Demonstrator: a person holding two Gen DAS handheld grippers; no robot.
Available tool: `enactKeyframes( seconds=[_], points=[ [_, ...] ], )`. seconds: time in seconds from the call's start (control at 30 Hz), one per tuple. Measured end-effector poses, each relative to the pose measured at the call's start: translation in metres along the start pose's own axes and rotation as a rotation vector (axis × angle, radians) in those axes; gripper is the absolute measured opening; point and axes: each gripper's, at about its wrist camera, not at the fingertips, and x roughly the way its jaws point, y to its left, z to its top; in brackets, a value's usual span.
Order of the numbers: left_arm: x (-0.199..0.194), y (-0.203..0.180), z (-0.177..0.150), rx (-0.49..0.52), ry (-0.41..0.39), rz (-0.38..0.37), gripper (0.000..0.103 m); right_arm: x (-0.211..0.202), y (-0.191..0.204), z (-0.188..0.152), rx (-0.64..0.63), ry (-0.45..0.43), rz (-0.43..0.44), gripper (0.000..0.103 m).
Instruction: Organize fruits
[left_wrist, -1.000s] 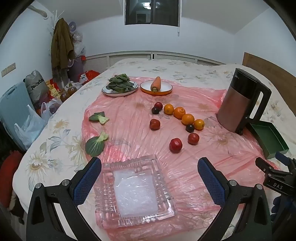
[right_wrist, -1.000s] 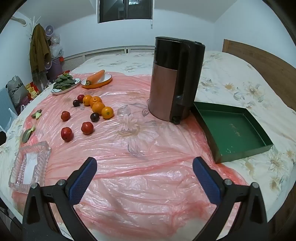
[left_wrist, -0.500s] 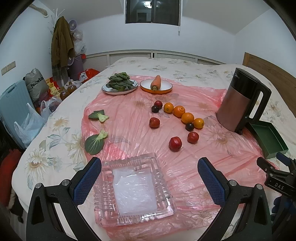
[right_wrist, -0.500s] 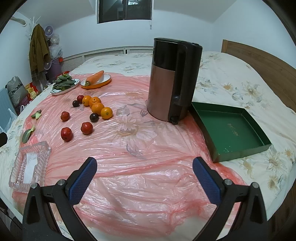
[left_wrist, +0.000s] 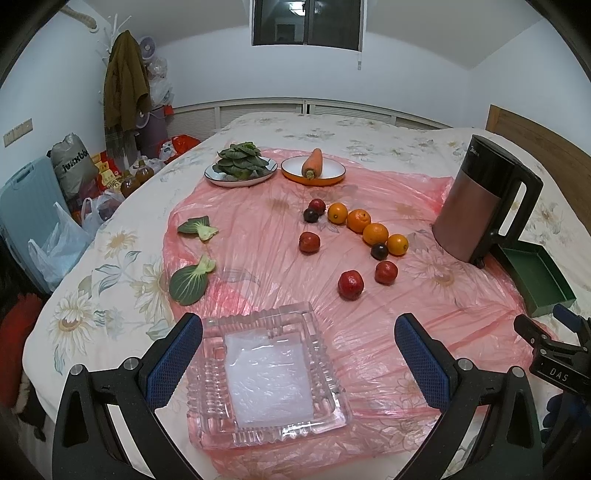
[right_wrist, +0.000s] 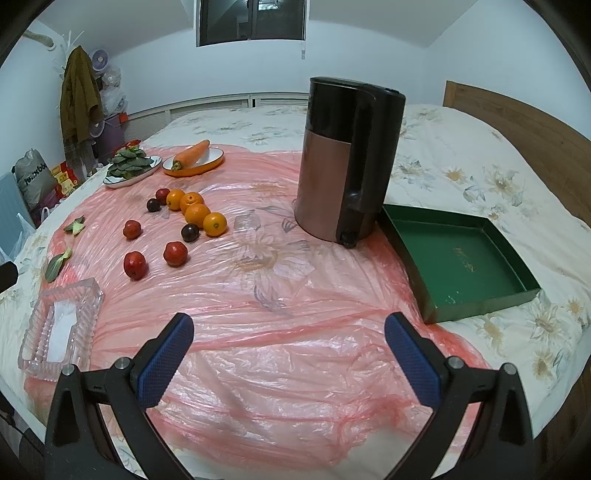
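The left gripper (left_wrist: 298, 347) hangs with its blue-padded jaws spread wide and empty above a square clear glass dish (left_wrist: 267, 373) lying on a pink plastic sheet (left_wrist: 258, 236) that covers the flowered bed (left_wrist: 122, 258). Farther out on the sheet lie four oranges (left_wrist: 375, 233), four red fruits (left_wrist: 350, 284) and two dark plums (left_wrist: 379, 251), loosely grouped. The right gripper (right_wrist: 289, 345) is likewise spread and holds nothing over bare plastic. Ahead of it stands a copper-and-black electric kettle (right_wrist: 347, 158), and just beside the kettle lies a shallow green cardboard tray (right_wrist: 458, 258), empty.
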Motion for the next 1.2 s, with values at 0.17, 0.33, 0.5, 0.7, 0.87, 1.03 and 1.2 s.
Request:
enactKeyframes(
  seconds=[0.17, 0.33, 0.5, 0.7, 0.87, 1.03, 1.2],
  points=[
    [-0.0004, -0.0001, -0.0001, 0.001, 0.003, -0.003, 0.102, 0.0010, 0.0002, 0.0004, -0.003, 0.000, -0.002, 0.103],
    [-0.0007, -0.0024, 0.0001, 0.003, 0.004, -0.004, 0.102, -0.0030, 0.0046, 0.0002, -0.006, -0.001, -0.010, 0.103],
    [-0.0005, -0.0036, 0.0008, 0.003, 0.004, -0.004, 0.102, -0.0037, 0.0047, 0.0002, -0.009, -0.003, -0.017, 0.103],
    [-0.0002, -0.0059, 0.0018, -0.005, 0.005, -0.009, 0.102, -0.0045, 0.0027, 0.0012, -0.011, -0.001, -0.009, 0.103],
    [0.0001, -0.0059, 0.0023, -0.005, 0.006, -0.009, 0.102, -0.0051, 0.0040, 0.0018, -0.010, 0.000, -0.002, 0.103],
    [0.0001, -0.0036, 0.0011, -0.007, 0.006, -0.012, 0.102, -0.0054, 0.0059, 0.0015, -0.013, 0.000, -0.003, 0.103],
    [0.0007, -0.0029, -0.0006, -0.009, 0.007, -0.012, 0.102, -0.0049, 0.0073, -0.0003, -0.016, 0.002, -0.004, 0.103]
  ],
)
